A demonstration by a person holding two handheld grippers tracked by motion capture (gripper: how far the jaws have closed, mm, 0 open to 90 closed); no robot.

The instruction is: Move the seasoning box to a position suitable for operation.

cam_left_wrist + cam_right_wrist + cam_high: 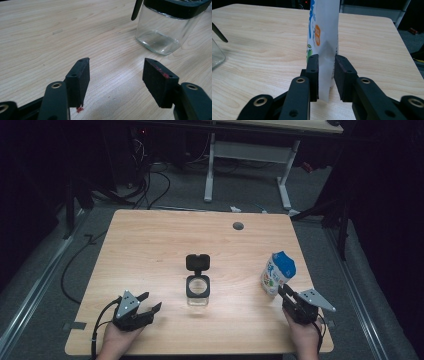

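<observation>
A white and blue stand-up pouch is upright at the table's right side. My right gripper comes at it from the near side. In the right gripper view both pads touch the pouch's narrow back edge, so the right gripper is shut on it. A clear glass jar with a black rim stands mid-table, its black lid flipped open toward the far side. My left gripper rests low at the near left, open with nothing between its pads. In its own view the left gripper points toward the jar.
The wooden table has a grey cable hole near its far edge. Beyond it stands another desk on white legs, with cables on the dark floor. The pouch is close to the table's right edge.
</observation>
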